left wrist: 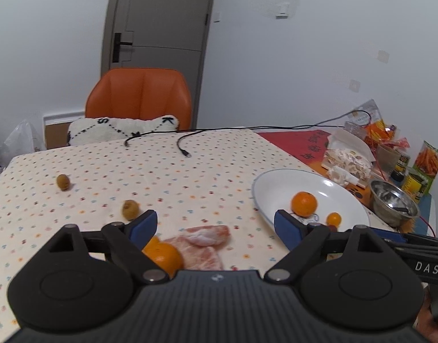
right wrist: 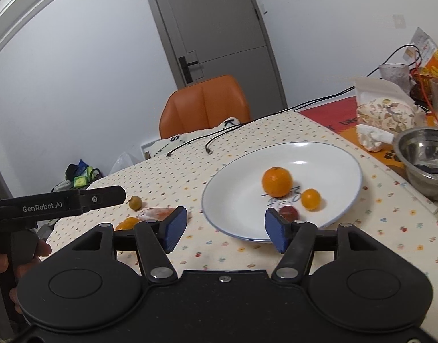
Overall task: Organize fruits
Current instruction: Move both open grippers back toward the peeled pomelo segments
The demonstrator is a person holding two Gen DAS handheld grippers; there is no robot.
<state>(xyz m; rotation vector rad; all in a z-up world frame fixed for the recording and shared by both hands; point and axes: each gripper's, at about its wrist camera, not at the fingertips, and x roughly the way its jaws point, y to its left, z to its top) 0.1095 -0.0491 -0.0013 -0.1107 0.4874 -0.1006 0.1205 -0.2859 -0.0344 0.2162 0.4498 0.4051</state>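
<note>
Dotted tablecloth (left wrist: 190, 177): both tongs (left wrist: 216, 228) (right wrist: 226, 230) level, spread wide, empty.

Ahead of my grippers I count three fruits on one white plate (right wrist: 281, 154), two olive-green fruits (left wrist: 130, 209) left, one orange (left wrist: 164, 255) beside two peeled pomelo pieces (left wrist: 203, 243).

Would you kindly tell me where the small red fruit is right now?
In the right wrist view, the small red fruit lies on the white plate, near its front rim, just in front of the large orange.
</note>
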